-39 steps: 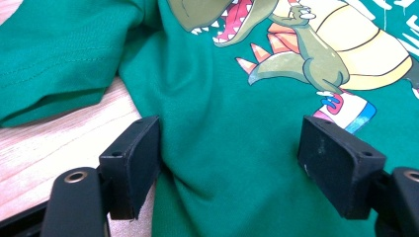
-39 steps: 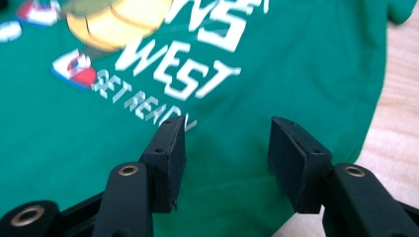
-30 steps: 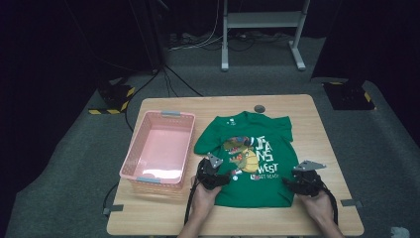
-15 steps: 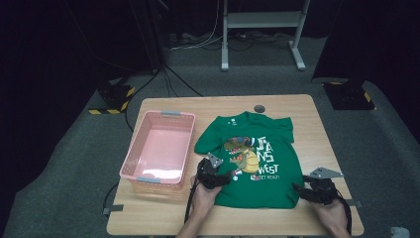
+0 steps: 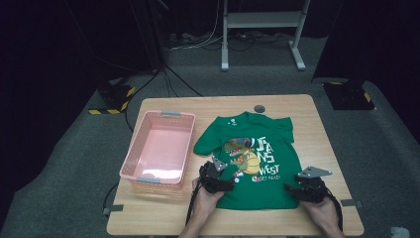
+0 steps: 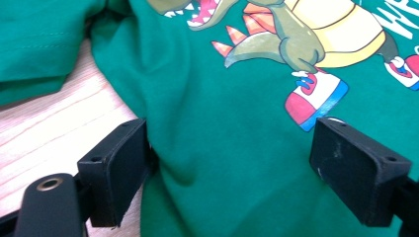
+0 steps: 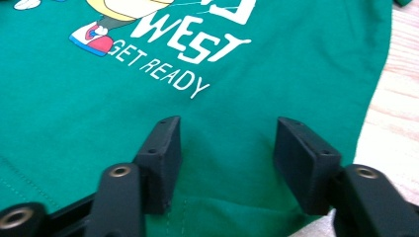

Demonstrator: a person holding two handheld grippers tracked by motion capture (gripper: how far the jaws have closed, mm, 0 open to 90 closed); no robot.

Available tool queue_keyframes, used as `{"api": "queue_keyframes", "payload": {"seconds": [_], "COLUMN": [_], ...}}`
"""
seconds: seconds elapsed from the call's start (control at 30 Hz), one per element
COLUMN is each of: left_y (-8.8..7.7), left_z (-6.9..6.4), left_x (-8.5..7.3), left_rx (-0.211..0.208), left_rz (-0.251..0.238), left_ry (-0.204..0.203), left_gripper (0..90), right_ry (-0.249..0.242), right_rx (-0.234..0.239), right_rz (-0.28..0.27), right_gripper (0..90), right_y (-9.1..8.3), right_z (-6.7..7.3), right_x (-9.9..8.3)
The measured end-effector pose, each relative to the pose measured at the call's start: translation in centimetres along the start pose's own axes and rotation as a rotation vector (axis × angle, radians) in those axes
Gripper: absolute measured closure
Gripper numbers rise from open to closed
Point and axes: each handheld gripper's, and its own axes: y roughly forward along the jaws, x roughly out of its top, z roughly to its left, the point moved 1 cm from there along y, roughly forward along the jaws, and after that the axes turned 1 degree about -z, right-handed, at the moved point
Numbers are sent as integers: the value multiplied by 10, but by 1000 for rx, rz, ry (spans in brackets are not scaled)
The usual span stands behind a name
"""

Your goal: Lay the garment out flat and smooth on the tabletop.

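A green T-shirt [image 5: 257,163] with a dinosaur print lies flat, front up, on the wooden table [image 5: 317,124]. My left gripper [image 5: 232,185] rests at the shirt's lower left edge. In the left gripper view its jaws [image 6: 230,168] stand wide over the cloth near the dinosaur's shoe; they have just been opening, and the fabric [image 6: 212,113] lies loose between them. My right gripper [image 5: 288,189] sits at the lower right corner of the hem. Its jaws [image 7: 225,153] stand apart over the green cloth [image 7: 276,59] below the words GET READY, pressing nothing.
A pink plastic basket [image 5: 130,159] stands left of the shirt, close to my left hand. A small dark round object [image 5: 259,108] lies on the table beyond the collar. Bare wood [image 7: 395,113] shows right of the hem. Dark floor surrounds the table.
My right gripper has shifted slightly right and toward the table's front edge, to the shirt's lower right corner. The left hand has stayed put.
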Motion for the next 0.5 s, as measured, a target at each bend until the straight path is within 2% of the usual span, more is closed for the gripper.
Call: {"api": "queue_keyframes", "payload": {"seconds": [0.17,0.27,0.4,0.5], "left_y": [2,2,2,2], "left_z": [2,3,3,3], "left_x": [-4,-4,-3,-3], "left_rx": [11,18,24,25], "left_rz": [-50,-54,-57,-57], "left_ry": [-9,-16,-22,-23], "left_gripper": [155,169,185,189], "right_ry": [-23,-30,-22,-23], "right_rx": [3,12,10,18], "right_rz": [2,-2,3,-1], "right_gripper": [556,623,660,731], "right_y": [0,-1,-6,-11], "right_z": [0,0,-3,-4], "right_x": [2,1,-2,-6]}}
